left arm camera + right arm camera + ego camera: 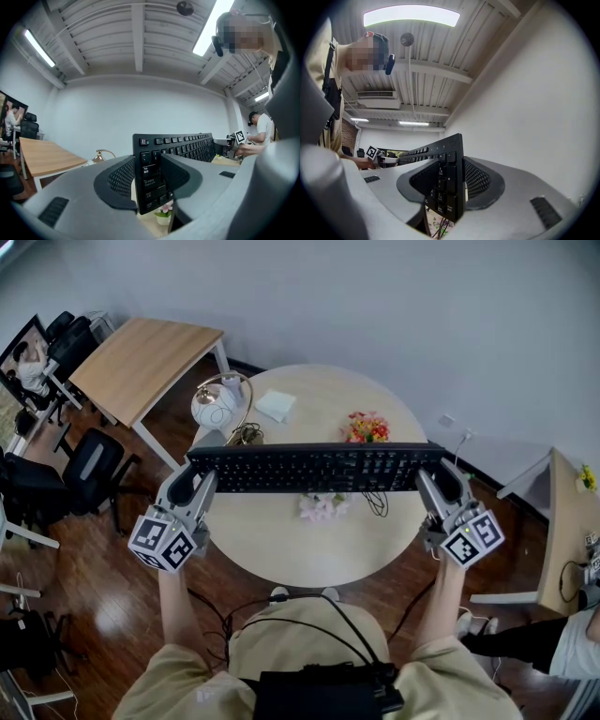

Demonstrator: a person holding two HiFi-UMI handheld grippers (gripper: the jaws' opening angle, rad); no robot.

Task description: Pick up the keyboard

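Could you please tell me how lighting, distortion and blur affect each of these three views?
Head view: evenly lit and sharp, the keyboard crisp, walls bowed by the wide lens. Left gripper view: strong fisheye with dark corners, ceiling light strips blown out. Right gripper view: same fisheye, one ceiling lamp glaring, keyboard end sharp.

My left gripper (197, 479) and right gripper (429, 476) clamp the two ends of the black keyboard (314, 468), held level. Under the keyboard: round table (281, 549), pink flowers (322, 508). Beyond the keyboard: globe lamp (217, 406), orange flowers (367, 428).
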